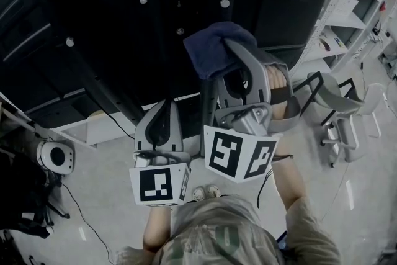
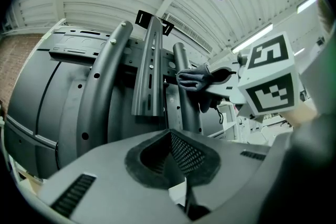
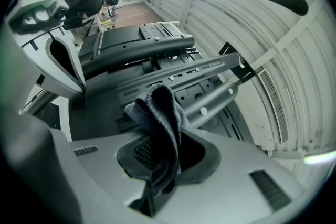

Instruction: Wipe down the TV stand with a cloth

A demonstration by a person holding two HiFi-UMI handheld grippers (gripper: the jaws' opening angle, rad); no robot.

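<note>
Your right claw [image 3: 160,162] is clamped on the cloth [image 3: 157,110], up by the TV stand [image 3: 157,47]. Left claw [image 2: 176,160] is closed and empty. Wiping looks barely underway, with most of the stand left.

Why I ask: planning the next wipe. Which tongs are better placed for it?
Right. The right tongs are shut on the cloth, raised close to the TV stand; the left tongs are shut, empty and further back.

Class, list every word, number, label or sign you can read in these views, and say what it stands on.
No text can be read in any view.
Marker cubes: black-and-white square patterns only, no letters or digits.
Shirt: faint print, too blurred to read.
Cloth: no label shows.
</note>
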